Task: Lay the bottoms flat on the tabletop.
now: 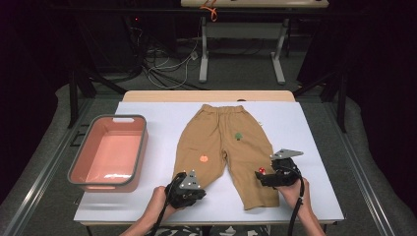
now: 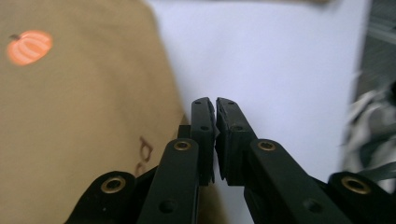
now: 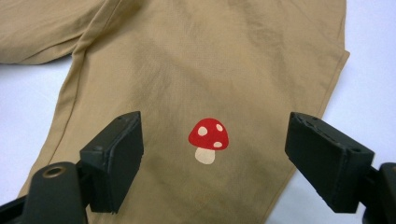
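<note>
Tan child's pants lie flat on the white table top, waist far and legs towards me. They carry an orange pumpkin print, a green tree print and a red mushroom print. My left gripper sits at the hem of the left leg. In the left gripper view its jaws are shut beside the edge of the pants, with no cloth visible between them. My right gripper stands wide open over the right leg, and the mushroom lies between its jaws.
A pink tub with a grey rim stands empty at the table's left side. White table surface lies bare to the right of the pants and along the front edge. Beyond the table are cables and another table's legs.
</note>
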### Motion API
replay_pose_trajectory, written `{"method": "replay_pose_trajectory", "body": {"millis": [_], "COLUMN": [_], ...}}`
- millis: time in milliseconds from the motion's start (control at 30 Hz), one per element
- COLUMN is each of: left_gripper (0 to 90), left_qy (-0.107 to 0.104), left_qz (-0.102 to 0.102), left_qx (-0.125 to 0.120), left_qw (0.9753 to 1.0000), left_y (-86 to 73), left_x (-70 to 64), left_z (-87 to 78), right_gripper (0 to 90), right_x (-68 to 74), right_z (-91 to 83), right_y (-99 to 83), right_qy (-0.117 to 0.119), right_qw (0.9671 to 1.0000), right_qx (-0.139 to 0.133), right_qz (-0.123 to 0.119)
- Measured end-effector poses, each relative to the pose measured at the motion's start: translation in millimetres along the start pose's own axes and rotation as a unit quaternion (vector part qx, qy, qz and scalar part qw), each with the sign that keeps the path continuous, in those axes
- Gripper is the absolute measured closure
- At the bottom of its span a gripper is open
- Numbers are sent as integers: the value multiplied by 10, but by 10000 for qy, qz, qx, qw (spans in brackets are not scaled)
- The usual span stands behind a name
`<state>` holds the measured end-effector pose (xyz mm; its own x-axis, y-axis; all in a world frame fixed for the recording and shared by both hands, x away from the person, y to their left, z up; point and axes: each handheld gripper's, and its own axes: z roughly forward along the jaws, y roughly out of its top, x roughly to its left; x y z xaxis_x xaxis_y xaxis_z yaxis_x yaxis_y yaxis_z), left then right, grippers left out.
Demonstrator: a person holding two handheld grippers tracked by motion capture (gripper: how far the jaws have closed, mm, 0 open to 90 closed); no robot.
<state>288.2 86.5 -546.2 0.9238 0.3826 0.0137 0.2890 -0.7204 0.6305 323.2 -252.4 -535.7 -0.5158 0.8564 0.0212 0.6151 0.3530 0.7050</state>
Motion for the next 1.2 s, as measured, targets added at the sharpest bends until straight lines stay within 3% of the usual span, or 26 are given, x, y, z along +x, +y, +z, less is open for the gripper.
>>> {"method": "replay_pose_trajectory", "body": {"millis": [167,333,500,600,733,867,933,1067,1167,1200], "left_gripper": [842,796,749,700,639,609,629,797,862,869], "left_qy": [526,726,699,512,391,411,442,595,595,505], "left_qz": [-115,-368,-486,-555,-484,-404,-423,-360,-359,-409], "left_qx": [75,64,58,86,166,195,153,62,-2,-5], "left_qw": [9985,9967,9964,9971,9979,9981,9980,9976,9976,9979], "left_y": [-18,-48,-62,-67,-62,-54,-59,-64,-68,-68], "left_x": [54,132,196,204,194,180,170,154,157,166], "left_z": [-5,-10,-18,-25,-17,-10,-3,14,7,-5], "right_gripper": [188,188,187,186,185,185,185,185,185,185], "right_x": [-11,-8,-9,-7,-13,-7,-7,-3,0,0], "right_z": [4,7,16,16,22,20,20,17,15,13], "right_y": [-1,1,1,0,-2,0,-2,2,1,2], "right_qy": [-25,-34,-21,-5,-2,0,2,-16,-6,-12], "right_qw": [10000,10000,10000,10000,10000,10000,10000,10000,10000,10000], "right_qx": [15,24,44,47,74,71,80,55,65,51], "right_qz": [-17,-10,3,14,16,17,23,42,31,30]}}
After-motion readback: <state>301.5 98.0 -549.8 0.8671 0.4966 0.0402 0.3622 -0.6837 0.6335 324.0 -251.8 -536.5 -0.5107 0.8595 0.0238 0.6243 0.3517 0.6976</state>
